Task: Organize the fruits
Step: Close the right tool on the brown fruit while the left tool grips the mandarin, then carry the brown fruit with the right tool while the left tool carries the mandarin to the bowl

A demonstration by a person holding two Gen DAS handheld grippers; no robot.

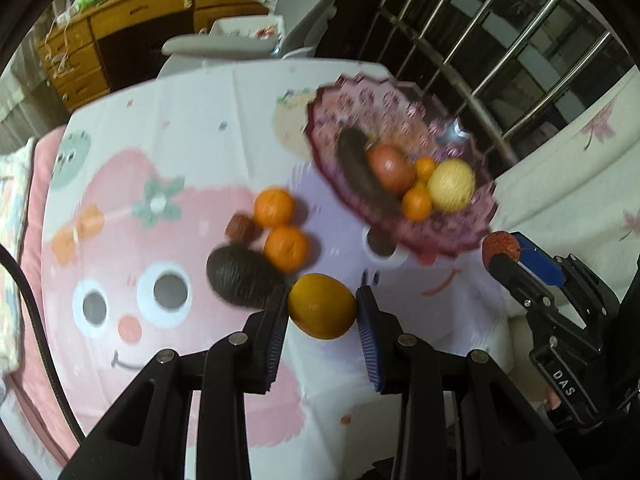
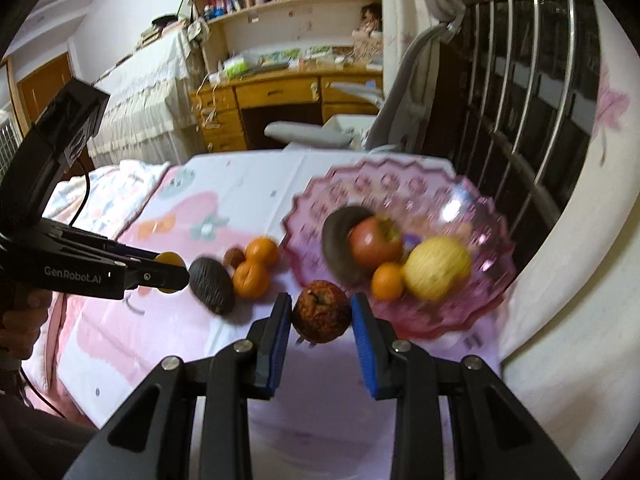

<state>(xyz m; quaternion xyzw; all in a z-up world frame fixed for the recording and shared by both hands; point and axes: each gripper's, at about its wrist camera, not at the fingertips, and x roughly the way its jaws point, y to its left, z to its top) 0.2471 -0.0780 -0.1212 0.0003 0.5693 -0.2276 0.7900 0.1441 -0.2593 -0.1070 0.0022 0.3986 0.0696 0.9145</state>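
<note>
Left hand-held gripper [image 1: 322, 312] clamps orange [image 1: 322, 306], long axis crosswise | right hand-held gripper [image 2: 322, 312] clamps reddish fruit [image 2: 321, 311]

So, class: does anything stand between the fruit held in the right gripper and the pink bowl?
Nothing visible. The reddish fruit in the right gripper sits just short of the pink bowl, with only bare cloth between.

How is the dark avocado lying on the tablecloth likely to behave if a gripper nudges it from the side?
The avocado looks egg-shaped, so it would probably wobble or pivot rather than roll straight. Its skin looks rough, so the pads should grip it fairly well. It lies close beside two oranges, so a push might bump them and set them rolling.
</note>
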